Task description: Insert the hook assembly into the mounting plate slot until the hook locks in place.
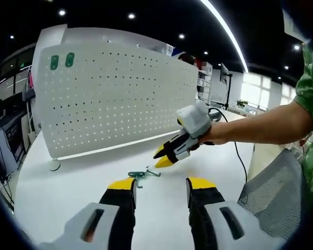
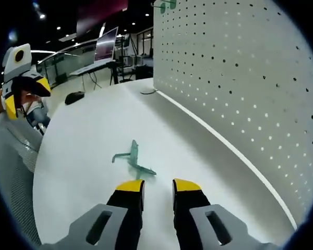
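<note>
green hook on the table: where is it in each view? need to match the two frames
Left gripper view: green hook lies on the white table, low centre, just beyond the left gripper and below the right gripper.
Right gripper view: the hook lies low centre, just ahead of the right gripper.
Shared landmark: the white pegboard panel, upper left there, right side here.

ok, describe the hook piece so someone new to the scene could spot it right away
Start at the big white pegboard panel standing upright on the white table. In front of its base, out on the bare tabletop, lies the green hook, a small thin piece with arms sticking out. It is the lone loose item on the table, just ahead of the right tool, whose yellow tips are apart and not touching it.
</note>
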Demonstrator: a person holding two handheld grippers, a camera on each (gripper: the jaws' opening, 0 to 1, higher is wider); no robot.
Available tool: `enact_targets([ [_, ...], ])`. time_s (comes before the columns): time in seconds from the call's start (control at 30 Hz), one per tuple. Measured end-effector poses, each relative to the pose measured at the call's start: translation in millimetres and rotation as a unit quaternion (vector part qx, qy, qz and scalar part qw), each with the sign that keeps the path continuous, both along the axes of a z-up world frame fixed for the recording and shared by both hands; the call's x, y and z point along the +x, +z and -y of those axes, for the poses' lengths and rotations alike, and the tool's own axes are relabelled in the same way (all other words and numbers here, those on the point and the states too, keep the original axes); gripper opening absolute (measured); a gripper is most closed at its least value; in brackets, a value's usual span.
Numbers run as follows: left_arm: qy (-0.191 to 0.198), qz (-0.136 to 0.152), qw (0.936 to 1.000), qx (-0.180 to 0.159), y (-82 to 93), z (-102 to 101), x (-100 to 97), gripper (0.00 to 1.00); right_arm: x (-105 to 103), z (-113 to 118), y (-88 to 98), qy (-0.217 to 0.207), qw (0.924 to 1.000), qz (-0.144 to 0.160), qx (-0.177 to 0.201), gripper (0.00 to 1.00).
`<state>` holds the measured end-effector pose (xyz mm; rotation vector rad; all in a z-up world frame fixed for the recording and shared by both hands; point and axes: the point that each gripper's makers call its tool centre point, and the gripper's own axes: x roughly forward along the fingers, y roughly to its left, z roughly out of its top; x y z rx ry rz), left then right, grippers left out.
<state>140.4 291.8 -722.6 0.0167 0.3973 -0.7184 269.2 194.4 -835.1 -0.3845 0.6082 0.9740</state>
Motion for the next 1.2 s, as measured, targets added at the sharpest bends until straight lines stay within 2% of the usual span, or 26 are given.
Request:
enact_targets([
  [0.6,-0.004,-0.010,0.9999,0.002,-3.5,1,-0.1,0.39,2,-15,-12.3,0.057,0.9979,0.009,-0.028,0.16],
  [0.83,-0.005,-0.013,0.9999,0.003,-4.3,1,-0.3,0.38,-1,-20,-14.2,0.081,0.9961,0.015,-0.032,0.11],
  [1.2,-0.008,-0.016,0.9998,0.003,-5.0,1,0.2,0.38,-13,-20,-15.2,0.083,0.9963,0.004,-0.025,0.08],
])
